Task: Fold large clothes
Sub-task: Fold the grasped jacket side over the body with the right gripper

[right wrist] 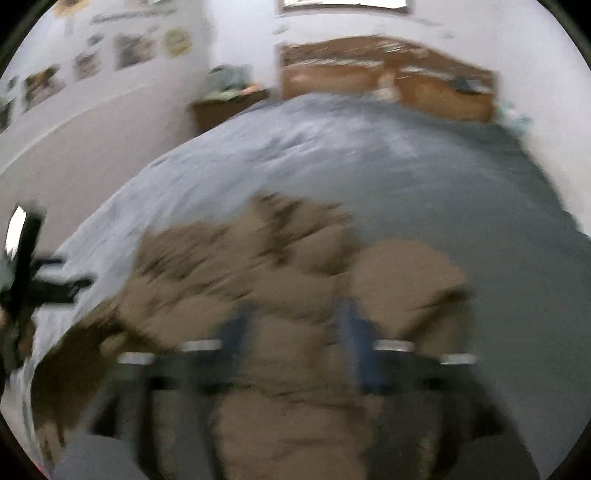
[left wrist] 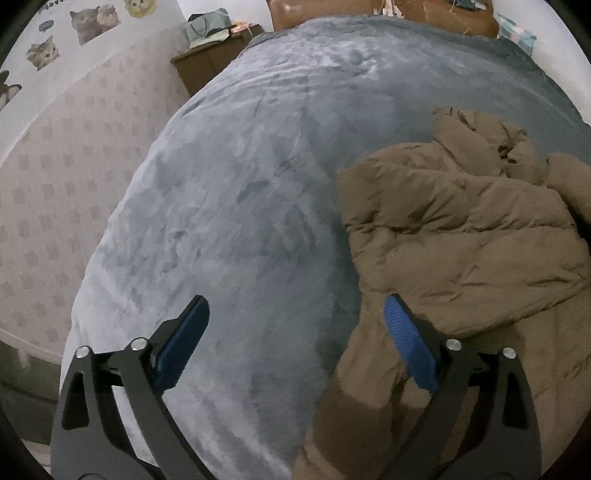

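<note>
Jacket lies rightward of the wide, empty left gripper; right gripper, jaws apart, hangs directly over it, nearer.

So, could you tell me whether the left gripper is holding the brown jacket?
No, the left gripper stands open and empty above the grey blanket, with the brown jacket lying beside it.

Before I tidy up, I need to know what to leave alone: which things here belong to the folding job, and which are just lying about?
Part of the job:
- brown puffer jacket
- grey bed cover it lies on

Just lying about:
- bedside cabinet with a bag on top
- cat stickers on the wall
- wooden headboard
</note>
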`<state>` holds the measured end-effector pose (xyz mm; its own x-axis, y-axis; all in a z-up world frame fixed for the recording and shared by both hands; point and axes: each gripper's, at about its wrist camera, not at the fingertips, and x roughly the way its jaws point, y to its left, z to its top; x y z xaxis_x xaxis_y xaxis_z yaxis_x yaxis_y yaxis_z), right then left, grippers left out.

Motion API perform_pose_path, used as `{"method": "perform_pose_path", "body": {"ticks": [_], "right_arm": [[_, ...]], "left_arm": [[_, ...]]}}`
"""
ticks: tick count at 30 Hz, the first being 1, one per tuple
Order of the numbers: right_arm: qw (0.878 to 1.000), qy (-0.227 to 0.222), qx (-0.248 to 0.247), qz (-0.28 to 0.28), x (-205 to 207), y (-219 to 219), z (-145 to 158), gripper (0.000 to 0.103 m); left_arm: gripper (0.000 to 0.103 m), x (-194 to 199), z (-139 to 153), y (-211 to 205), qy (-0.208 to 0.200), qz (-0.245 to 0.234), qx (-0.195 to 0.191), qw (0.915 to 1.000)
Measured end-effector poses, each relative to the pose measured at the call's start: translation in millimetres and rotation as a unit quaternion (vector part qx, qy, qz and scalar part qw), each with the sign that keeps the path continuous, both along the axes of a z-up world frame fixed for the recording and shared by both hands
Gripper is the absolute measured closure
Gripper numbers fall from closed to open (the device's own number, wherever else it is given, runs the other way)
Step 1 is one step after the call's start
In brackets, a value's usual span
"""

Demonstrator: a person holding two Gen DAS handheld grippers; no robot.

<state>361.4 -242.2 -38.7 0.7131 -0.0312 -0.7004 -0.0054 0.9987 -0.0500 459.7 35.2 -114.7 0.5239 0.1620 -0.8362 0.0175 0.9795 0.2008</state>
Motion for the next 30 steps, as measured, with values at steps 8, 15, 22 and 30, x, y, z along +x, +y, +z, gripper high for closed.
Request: {"method": "perform_pose_path", "body": {"ticks": [8, 15, 22, 30], "right_arm": [[0.988, 0.09, 0.1, -0.08, 49, -79, -34, 0.039], [0.997, 0.057, 0.042, 0.004, 33, -18, -46, 0.1], [0.99, 0.039, 0.031, 0.134, 6, 87, -36, 0.101], [0.975, 0.152, 0.049, 0.152, 4, 122, -128, 0.101]], "left_arm": [[0.006, 10, -5, -16, 0.009, -0.009, 0.004, 0.9999], [0.006, 10, -6, -13, 0.003, -0.018, 0.008, 0.9998], [0.007, 12, 3, 5, -0.004, -0.005, -0.011, 0.9999], [0.007, 5, 1, 22, 0.003, 0.008, -0.005, 0.9999]]}}
